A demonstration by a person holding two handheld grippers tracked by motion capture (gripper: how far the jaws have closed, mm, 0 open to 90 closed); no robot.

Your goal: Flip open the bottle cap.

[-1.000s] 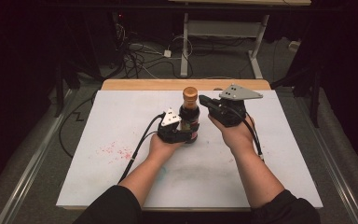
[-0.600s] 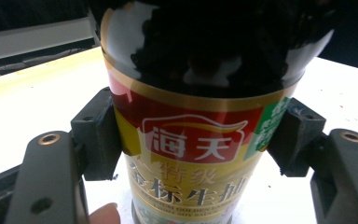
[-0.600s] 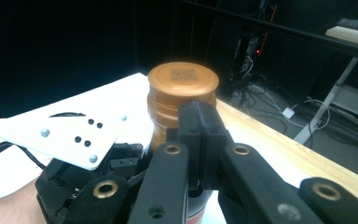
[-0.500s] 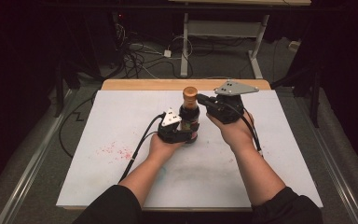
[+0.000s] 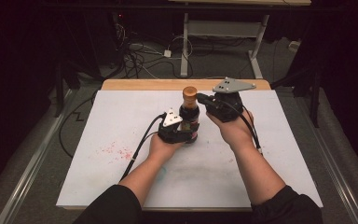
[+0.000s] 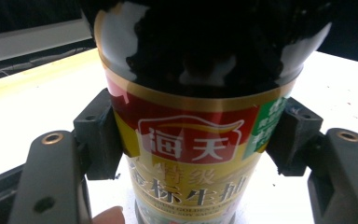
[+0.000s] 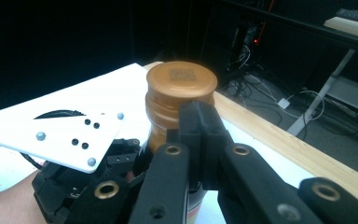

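Note:
A dark soy sauce bottle [image 5: 189,116] with a brown cap [image 5: 189,91] stands upright at the middle of the white table [image 5: 270,163]. My left gripper [image 5: 190,134] is shut on its lower body. In the left gripper view both pads [image 6: 99,136] press the red and gold label of the bottle [image 6: 191,154], and the jaws have just been closing a little further on it. My right gripper [image 5: 199,98] is level with the bottle's neck on its right side. Its jaws are shut with nothing between them, and the tip of my right gripper [image 7: 200,122] lies just below the cap [image 7: 182,80].
Red stains [image 5: 116,150] mark the table to the left of my left forearm. A wooden strip [image 5: 144,84] runs along the far edge. Beyond it, cables [image 5: 140,56] and a desk's metal legs [image 5: 256,46] stand on the dark floor.
The right gripper has shifted very slightly beside the bottle's neck. The left hand and the bottle have kept their place.

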